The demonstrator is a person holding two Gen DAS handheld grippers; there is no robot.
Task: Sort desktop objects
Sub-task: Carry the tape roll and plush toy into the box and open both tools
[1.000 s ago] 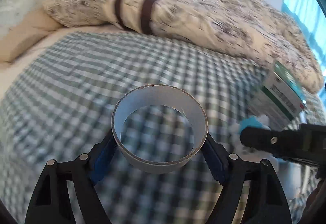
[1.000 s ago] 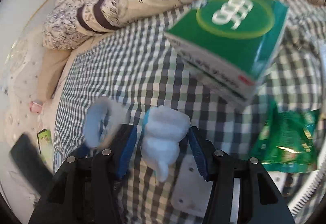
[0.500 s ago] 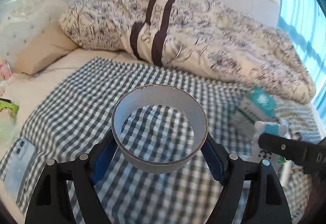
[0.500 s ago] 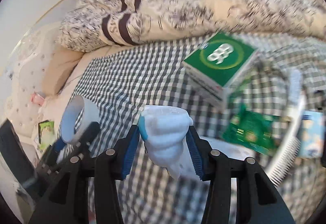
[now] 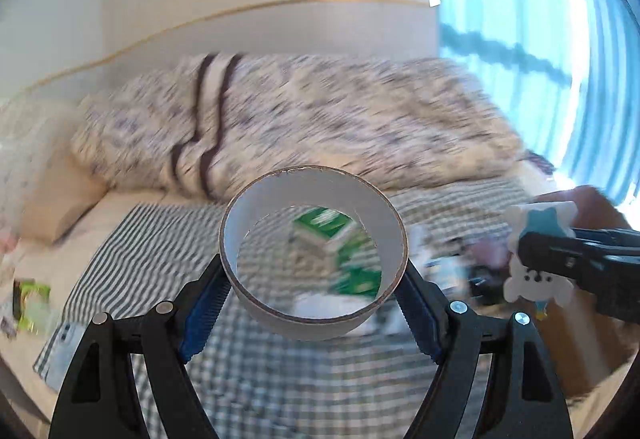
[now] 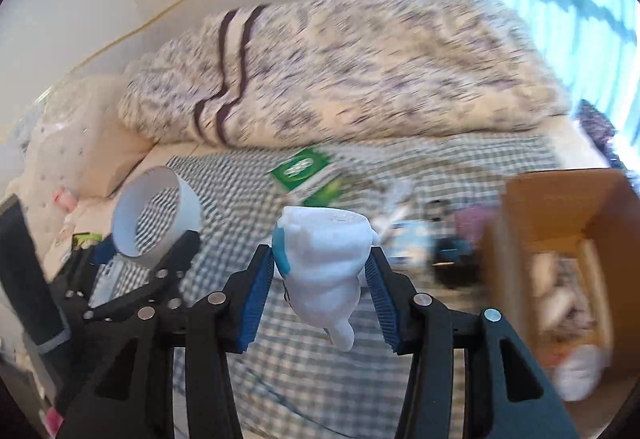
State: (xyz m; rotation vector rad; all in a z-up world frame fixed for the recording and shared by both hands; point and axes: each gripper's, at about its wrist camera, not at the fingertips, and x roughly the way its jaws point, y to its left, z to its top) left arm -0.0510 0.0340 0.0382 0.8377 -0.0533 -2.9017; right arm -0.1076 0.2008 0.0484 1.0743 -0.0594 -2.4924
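Note:
My left gripper [image 5: 314, 303] is shut on a white tape roll [image 5: 314, 321], held in the air above the checked cloth [image 5: 280, 379]; the same tape roll [image 6: 180, 207] shows at the left of the right wrist view. My right gripper [image 6: 322, 291] is shut on a white and blue toy figure [image 6: 324, 271], lifted off the cloth. That toy figure [image 5: 538, 243] appears at the right edge of the left wrist view. A green and white box [image 6: 304, 169] lies on the cloth further back, with a green packet [image 6: 330, 191] beside it.
An open cardboard box [image 6: 560, 199] with soft items inside stands at the right. A patterned duvet [image 6: 360, 71] is piled at the back. A phone [image 5: 64, 343] and a green packet [image 5: 34, 299] lie at the left. Blurred small objects sit mid-right.
Both grippers have risen and pulled back, each still holding its object. The green box now looks smaller and farther, and the cardboard box has come into view at the right.

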